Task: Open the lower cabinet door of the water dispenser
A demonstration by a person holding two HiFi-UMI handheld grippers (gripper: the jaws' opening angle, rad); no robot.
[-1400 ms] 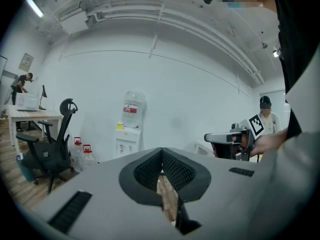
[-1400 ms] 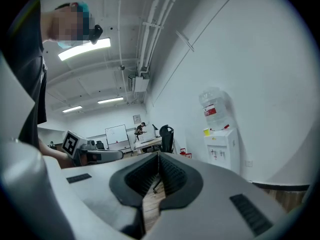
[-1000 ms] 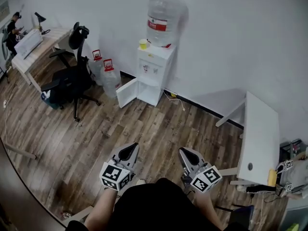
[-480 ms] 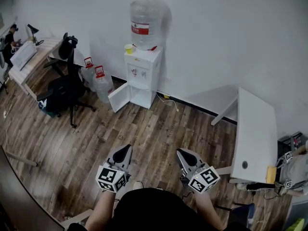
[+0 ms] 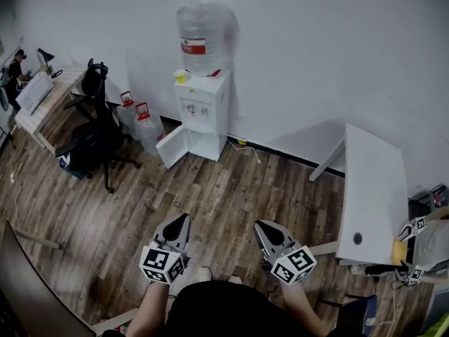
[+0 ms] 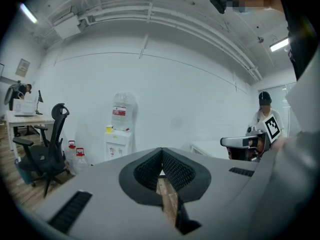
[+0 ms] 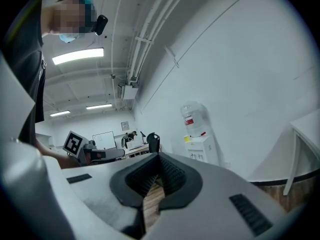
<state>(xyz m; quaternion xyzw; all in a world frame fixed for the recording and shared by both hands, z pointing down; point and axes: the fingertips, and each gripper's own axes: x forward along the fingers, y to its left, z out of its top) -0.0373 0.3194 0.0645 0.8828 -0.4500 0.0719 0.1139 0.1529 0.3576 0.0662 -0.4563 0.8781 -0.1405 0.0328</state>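
My left gripper (image 5: 182, 220) has its fingers pinched together on nothing. Well ahead of both tips, the lower cabinet door (image 5: 172, 146) of the water dispenser (image 5: 203, 111) stands swung out, so I judge the opening done. My right gripper (image 5: 261, 226) is likewise closed and empty. Opening the door wider would mean walking up first.

Wood-grain plank floor (image 5: 231, 195), smooth white water dispenser (image 5: 203, 104), clear plastic bottle (image 5: 200, 27), matt white wall (image 5: 337, 48)

My left gripper (image 6: 162, 156) has its jaws pressed together, with nothing between them. Well beyond them, the water dispenser (image 6: 119, 144) stands against the white wall (image 6: 195, 94), carrying a large bottle (image 6: 121, 112). Left of it stand two jugs (image 6: 80, 157) and an office chair (image 6: 47, 149).
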